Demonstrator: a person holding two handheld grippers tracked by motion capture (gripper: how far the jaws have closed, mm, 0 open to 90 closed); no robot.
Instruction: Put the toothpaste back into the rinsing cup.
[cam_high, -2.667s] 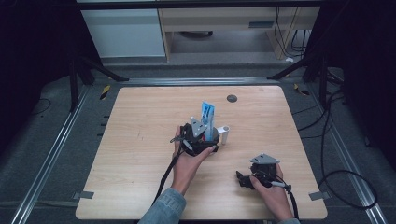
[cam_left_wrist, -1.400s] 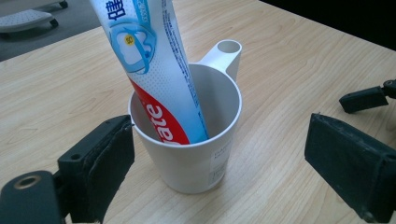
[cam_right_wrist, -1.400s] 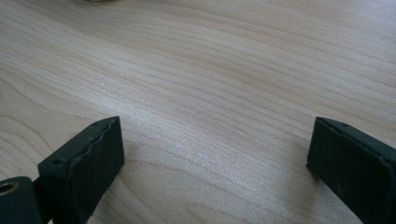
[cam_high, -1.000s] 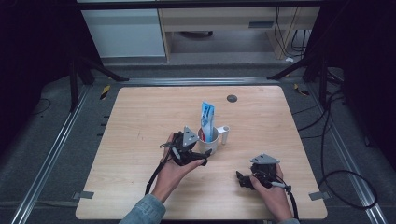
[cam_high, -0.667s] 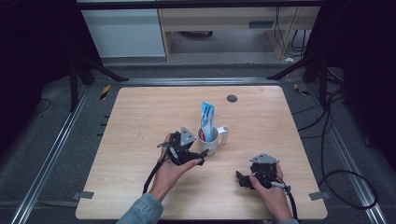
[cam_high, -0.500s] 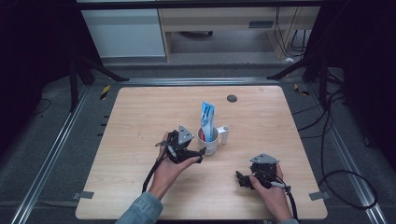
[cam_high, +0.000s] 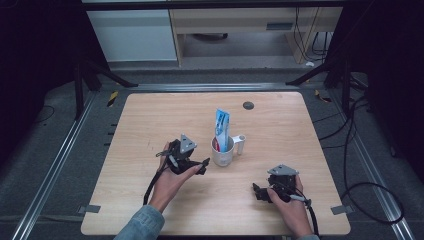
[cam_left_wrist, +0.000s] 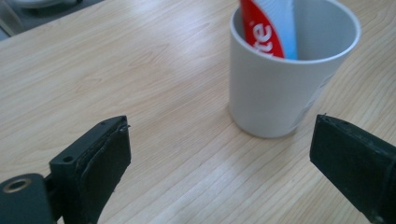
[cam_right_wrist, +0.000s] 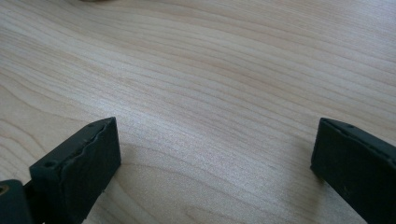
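Wooden table (cam_high: 150, 125). Left gripper (cam_high: 199, 167) jaws spread wide, empty, just beside white cup (cam_high: 222, 154) near table centre. Right gripper (cam_high: 260, 192) spread wide, empty, near front edge. Toothpaste tube (cam_high: 221, 129) upright in cup.

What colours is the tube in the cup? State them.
Red and light blue tube; left gripper view shows it best.

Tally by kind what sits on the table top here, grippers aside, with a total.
White cup: 1
Toothpaste tube, standing in the cup: 1
Small white cylinder beside the cup: 1
Dark round disc near the far edge: 1
Total: 4
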